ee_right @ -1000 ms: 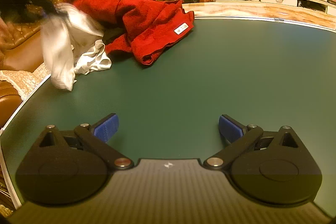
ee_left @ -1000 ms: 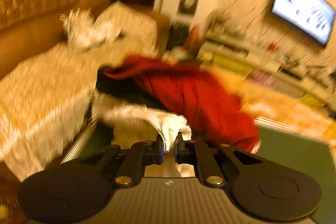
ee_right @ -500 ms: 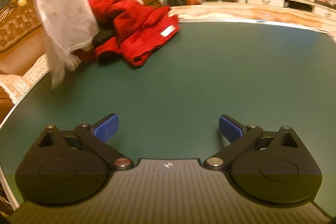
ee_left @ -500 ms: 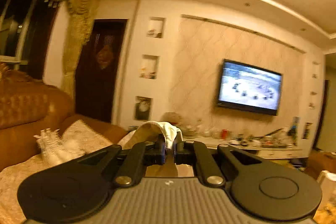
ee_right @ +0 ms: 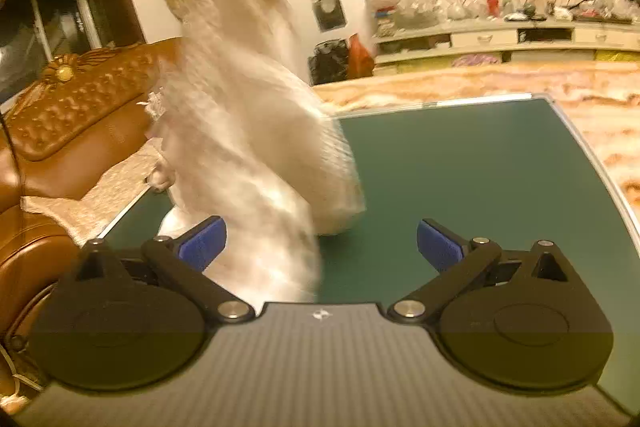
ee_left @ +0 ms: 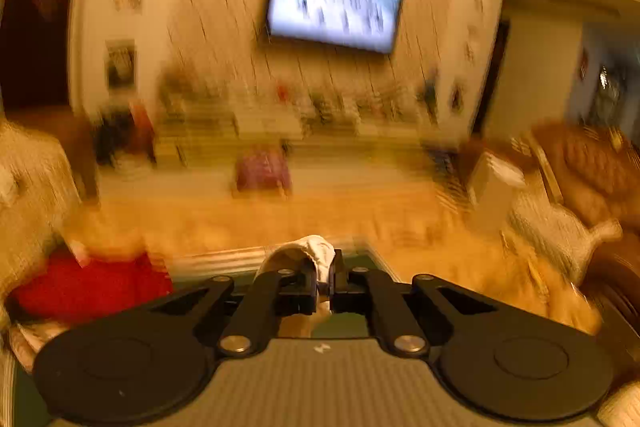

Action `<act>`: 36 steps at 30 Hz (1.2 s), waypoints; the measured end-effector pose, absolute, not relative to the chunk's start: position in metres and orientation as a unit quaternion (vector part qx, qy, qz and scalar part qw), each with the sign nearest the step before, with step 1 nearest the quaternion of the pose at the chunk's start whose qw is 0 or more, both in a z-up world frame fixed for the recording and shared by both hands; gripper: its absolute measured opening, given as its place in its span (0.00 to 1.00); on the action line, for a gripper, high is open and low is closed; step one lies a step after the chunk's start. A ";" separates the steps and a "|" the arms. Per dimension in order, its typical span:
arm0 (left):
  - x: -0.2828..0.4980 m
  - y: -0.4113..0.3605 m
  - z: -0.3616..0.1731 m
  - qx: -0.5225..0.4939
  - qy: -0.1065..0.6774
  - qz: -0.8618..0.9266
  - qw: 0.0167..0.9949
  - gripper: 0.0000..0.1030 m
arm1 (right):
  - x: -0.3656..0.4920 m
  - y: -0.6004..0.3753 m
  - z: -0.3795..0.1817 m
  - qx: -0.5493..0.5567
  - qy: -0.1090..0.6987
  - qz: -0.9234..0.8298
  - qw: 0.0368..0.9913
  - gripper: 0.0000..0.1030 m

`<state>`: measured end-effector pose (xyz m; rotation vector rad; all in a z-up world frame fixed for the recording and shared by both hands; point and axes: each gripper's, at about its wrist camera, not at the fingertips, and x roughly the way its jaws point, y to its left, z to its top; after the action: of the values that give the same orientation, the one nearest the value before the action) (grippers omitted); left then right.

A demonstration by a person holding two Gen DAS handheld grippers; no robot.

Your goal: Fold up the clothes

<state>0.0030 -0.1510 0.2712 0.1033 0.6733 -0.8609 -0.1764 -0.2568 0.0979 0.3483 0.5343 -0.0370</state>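
The left gripper [ee_left: 325, 277] is pinching a bunched fold of the white garment [ee_left: 316, 257] between its pressed-together fingers, and its whole view is smearing with motion blur, so it is swinging fast; half a second ago that camera was pointing up at the ceiling and the television, and now it is tipping back down toward the red towel [ee_left: 88, 287], which is showing at about eight o'clock in its picture. In the right wrist view the white garment [ee_right: 248, 155] is hanging as a long blurred drape from eleven o'clock down to the centre, its lower end brushing or nearly brushing the green table [ee_right: 480, 179]; a second ago it was only a small bundle lifting off the pile at the far left. The right gripper [ee_right: 318, 243] is hovering low over the table with its blue-padded fingers [ee_right: 202, 243] spread wide and holding nothing, the cloth falling just beside its left finger. Judging from this, the garment is being pulled free and shaken out, so folding itself is not yet beginning; the next step is probably calling for the free gripper to catch a hanging edge and lay the cloth flat.
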 end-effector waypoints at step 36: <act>0.040 -0.069 0.057 -0.135 0.541 -0.360 0.748 0.72 | -0.099 -0.224 0.017 0.128 0.367 0.012 0.921 0.17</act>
<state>0.0404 -0.0691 0.0574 -0.2961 1.1837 -0.7872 -0.0989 -0.2242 0.0170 0.2619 0.7542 0.0242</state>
